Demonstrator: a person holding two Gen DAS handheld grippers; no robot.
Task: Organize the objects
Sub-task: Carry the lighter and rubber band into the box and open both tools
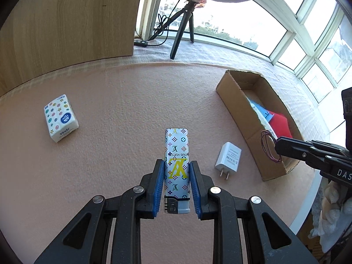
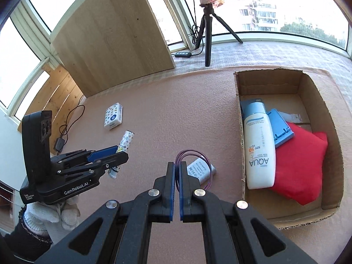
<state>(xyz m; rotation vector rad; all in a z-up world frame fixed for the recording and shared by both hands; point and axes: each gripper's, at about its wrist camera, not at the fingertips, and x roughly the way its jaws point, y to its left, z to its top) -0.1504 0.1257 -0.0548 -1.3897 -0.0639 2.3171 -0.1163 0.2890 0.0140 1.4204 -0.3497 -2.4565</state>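
Sunlight pours through the bay windows onto a pinkish mat (image 1: 132, 101) spread over the table, with a ring light on a tripod (image 2: 206, 33) and a wooden panel (image 2: 114, 33) standing behind it. Over the mat, the left gripper (image 1: 177, 171) has its blue pads pressed tight on both sides of a patterned lighter (image 1: 176, 165), holding it clear of the surface. The right gripper (image 2: 177, 171) has its jaws nearly together, pinching a loop of purple hair ties (image 2: 193, 154) above a white charger (image 2: 200, 170) that lies on the mat just beside the cardboard box (image 2: 239, 154). Inside the box lie a sunscreen bottle (image 2: 259, 149), a blue holder (image 2: 282, 129) and a red beanbag (image 2: 301, 167). A tissue pack (image 1: 60, 117) sits well apart, on the left. White gloves (image 2: 50, 215) cover the person's hands.
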